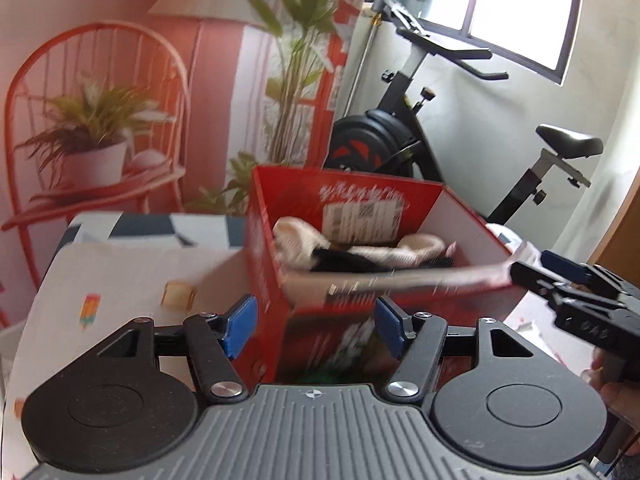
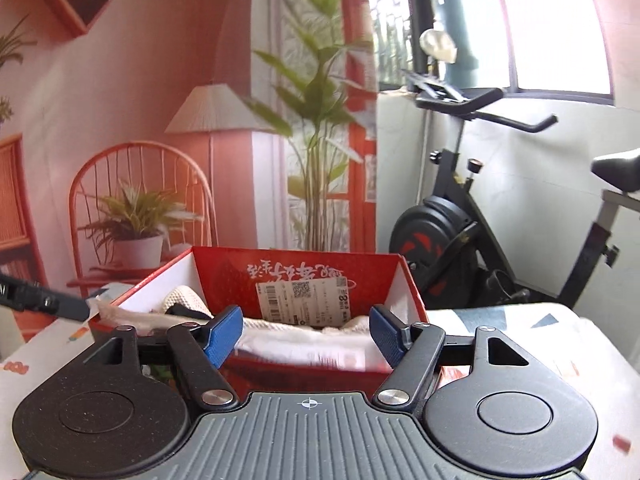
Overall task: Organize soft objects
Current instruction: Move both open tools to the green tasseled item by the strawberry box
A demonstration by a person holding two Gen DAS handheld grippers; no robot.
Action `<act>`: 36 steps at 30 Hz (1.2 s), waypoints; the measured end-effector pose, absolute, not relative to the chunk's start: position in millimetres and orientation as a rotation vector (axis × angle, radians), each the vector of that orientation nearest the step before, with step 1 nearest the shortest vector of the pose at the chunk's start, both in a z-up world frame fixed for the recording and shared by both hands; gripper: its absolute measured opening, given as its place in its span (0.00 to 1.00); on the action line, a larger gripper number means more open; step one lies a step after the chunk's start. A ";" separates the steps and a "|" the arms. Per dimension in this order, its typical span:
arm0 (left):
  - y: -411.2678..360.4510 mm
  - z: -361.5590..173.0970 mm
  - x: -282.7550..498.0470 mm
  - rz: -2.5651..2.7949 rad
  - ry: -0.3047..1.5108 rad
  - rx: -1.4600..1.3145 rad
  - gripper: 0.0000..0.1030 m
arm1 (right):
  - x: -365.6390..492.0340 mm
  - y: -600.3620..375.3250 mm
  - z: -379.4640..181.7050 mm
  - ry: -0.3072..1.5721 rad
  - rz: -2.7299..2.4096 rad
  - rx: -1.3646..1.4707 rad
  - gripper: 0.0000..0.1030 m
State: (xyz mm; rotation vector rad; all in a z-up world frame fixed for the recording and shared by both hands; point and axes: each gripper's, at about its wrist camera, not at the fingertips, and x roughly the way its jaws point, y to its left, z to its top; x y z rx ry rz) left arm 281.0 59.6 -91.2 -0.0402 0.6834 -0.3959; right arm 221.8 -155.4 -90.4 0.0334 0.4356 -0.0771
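Observation:
A red cardboard box (image 1: pixel 264 240) (image 2: pixel 412 292) stands open on the table. Cream socks (image 1: pixel 296 236) (image 2: pixel 180 298) and a black soft item (image 1: pixel 344 262) (image 2: pixel 188 312) lie inside it. A long white and pink cloth (image 1: pixel 400 278) (image 2: pixel 304 344) lies blurred across the box's near rim. My left gripper (image 1: pixel 316 326) (image 2: pixel 72 308) is open in front of the box's corner, its pads touching nothing. My right gripper (image 2: pixel 306 332) (image 1: pixel 532 266) is open too, just short of the cloth's right end.
The table (image 1: pixel 120 280) has a white patterned cover. An exercise bike (image 1: pixel 400 136) (image 2: pixel 460 216) stands behind the box to the right. A printed backdrop of a chair, lamp and plants fills the wall. A hand (image 1: pixel 620 392) holds the right gripper.

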 end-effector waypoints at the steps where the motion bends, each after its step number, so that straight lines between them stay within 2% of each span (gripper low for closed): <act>1: 62.0 -94.9 277.6 -0.391 0.689 -0.037 0.65 | 215.4 -156.3 -92.6 0.432 -0.081 0.044 0.66; 11: 72.7 -146.4 283.0 -0.372 0.805 -0.105 0.63 | 198.7 -157.5 -148.1 0.621 -0.093 0.120 0.66; 18: 77.9 -175.7 303.4 -0.401 0.864 -0.296 0.62 | 197.4 -149.9 -181.5 0.740 -0.073 0.143 0.66; 26: 57.9 -181.7 304.4 -0.457 0.890 -0.273 0.49 | 199.1 -151.1 -194.1 0.789 -0.059 0.162 0.66; 36: 10.2 -192.6 296.4 -0.556 0.967 -0.274 0.44 | 197.2 -136.2 -201.4 0.832 0.004 0.161 0.66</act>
